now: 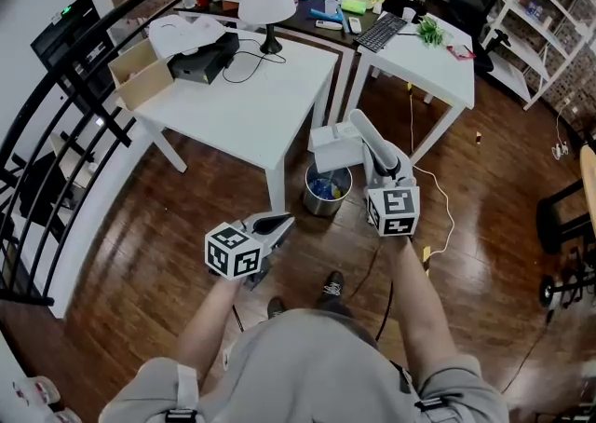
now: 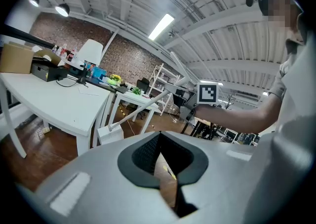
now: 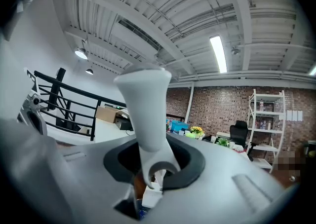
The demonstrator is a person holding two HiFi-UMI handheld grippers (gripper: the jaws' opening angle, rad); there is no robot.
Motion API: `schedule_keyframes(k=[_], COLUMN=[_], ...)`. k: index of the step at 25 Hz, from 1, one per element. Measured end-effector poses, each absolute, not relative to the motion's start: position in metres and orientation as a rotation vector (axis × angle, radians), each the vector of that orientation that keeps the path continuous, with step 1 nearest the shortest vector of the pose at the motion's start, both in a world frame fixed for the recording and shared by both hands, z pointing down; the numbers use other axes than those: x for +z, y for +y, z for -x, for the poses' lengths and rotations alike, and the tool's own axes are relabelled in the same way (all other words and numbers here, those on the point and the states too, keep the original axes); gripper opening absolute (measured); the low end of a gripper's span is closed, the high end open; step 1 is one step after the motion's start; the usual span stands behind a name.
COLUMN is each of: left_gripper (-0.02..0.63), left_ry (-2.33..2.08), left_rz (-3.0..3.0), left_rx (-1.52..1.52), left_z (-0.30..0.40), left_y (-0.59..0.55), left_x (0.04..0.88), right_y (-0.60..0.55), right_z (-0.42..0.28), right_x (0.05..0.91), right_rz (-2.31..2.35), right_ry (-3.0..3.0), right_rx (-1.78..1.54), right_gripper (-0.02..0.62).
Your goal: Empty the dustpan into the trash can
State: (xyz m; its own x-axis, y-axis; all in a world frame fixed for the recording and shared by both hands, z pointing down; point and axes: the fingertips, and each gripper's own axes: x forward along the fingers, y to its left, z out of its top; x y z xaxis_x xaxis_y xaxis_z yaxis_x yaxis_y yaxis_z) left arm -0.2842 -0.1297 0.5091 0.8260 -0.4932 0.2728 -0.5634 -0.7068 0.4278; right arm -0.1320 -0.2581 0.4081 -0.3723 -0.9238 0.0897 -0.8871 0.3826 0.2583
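**Dustpan Poised Over Trash Can, Spill the Main Risk**

I hold the white dustpan (image 1: 333,146) over the steel trash can (image 1: 321,209), which stands on the wood floor (image 1: 186,253) beside a leg of the white counter (image 1: 251,104). If I tip the pan off-centre, I judge the sweepings could miss the rim and scatter. The long handle (image 3: 145,104) could also twist in so narrow a grip. The jaws of my right gripper (image 1: 385,171) are clamped on that handle near its end. The jaws of my left gripper (image 1: 277,223) are drawn almost together on nothing, well apart from the can.
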Motion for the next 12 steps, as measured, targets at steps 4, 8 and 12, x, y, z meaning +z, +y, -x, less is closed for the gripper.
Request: schedule_keyframes(k=[4,8,12], left_gripper=[0.006,0.006,0.006], left_ry=[-0.795,-0.786,-0.778], left_rz=[-2.509,-2.512,-2.52], left_rx=[0.184,0.192,0.208], left_z=[0.276,0.255,0.228], left_y=[-0.139,-0.146,-0.158], left_x=[0.505,0.505,0.504], right_y=[-0.268,-0.284,-0.312], right_z=[0.123,0.106,0.081], right_x=[0.397,0.381,0.352], right_rz=[-1.605,-1.593,-1.61], right_ry=[-2.429,-2.439,-2.492], right_rx=[-0.276,-0.343,-0.381], right_gripper=[0.067,0.064,0.064])
